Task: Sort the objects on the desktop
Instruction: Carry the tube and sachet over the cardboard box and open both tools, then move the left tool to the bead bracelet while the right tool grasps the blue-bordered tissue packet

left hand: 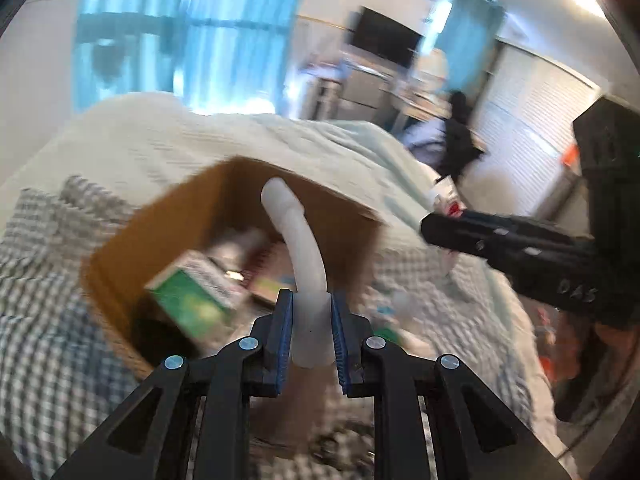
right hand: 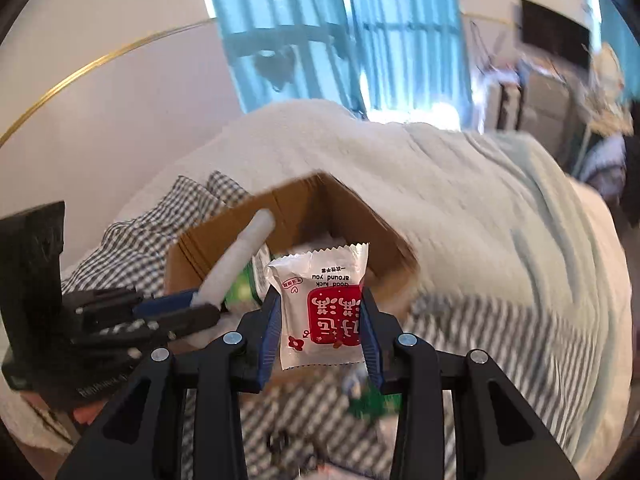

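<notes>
Two handheld grippers are each carrying an item above a bed-like surface covered in checked cloth and a pale blanket. An open cardboard box is sitting just beyond them, already holding a green carton and other blurred items.

This looks like the carrying stage of the sorting: both items are lifted and are being brought toward the box. The next move probably calls for positioning each gripper over the box opening, then releasing so the items fall inside rather than onto the rim or the cloth.

The left gripper is nearly closed and is clamping the near end of a curved white plastic piece, which is arching up and away over the box.

The right gripper is standing partly open, its blue pads pressing both side edges of a small sachet, clear with a red label. The sachet is hanging upright between the jaws, just in front of the box's near wall.

From the right camera, the left gripper is showing at the left, just beside the box.
</notes>
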`<state>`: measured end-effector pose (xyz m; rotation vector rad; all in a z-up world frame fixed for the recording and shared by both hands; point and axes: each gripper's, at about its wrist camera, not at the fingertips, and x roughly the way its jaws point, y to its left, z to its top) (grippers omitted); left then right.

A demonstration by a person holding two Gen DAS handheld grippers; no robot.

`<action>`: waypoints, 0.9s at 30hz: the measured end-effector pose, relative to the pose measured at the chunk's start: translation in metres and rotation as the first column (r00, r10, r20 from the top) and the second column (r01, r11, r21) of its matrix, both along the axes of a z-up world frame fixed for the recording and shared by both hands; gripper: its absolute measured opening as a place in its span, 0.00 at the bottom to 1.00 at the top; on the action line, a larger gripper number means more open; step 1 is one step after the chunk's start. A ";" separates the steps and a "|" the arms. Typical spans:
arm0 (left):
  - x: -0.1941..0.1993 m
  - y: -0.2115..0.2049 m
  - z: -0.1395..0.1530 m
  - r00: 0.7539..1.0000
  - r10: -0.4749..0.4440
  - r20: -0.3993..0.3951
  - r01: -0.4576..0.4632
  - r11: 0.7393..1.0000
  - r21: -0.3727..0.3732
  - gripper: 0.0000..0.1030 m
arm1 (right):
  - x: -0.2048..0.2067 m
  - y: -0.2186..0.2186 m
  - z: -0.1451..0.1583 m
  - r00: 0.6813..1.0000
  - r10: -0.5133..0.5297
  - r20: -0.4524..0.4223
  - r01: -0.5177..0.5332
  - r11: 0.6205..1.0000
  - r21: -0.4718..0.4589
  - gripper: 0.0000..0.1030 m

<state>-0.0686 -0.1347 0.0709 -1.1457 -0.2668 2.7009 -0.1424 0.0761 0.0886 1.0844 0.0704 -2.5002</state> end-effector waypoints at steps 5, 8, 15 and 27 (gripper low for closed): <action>-0.004 -0.028 -0.017 0.993 0.116 0.012 -0.115 0.989 -0.090 0.33 | -0.025 -0.033 -0.012 1.000 -0.019 0.005 0.019 0.999 -0.028 0.73; 0.001 -0.041 -0.023 0.988 0.155 -0.002 -0.155 0.985 -0.072 0.75 | -0.015 -0.029 -0.014 0.999 -0.027 -0.025 0.027 1.000 -0.015 0.76; 0.026 -0.035 -0.023 0.988 0.149 -0.036 -0.152 0.984 -0.088 0.80 | 0.040 0.029 -0.021 0.993 -0.114 0.014 0.114 0.993 0.007 0.79; 0.106 0.050 -0.072 0.966 -0.257 0.023 0.258 0.960 -0.112 0.86 | 0.128 0.119 -0.192 0.834 -0.322 0.448 0.336 0.940 0.050 0.79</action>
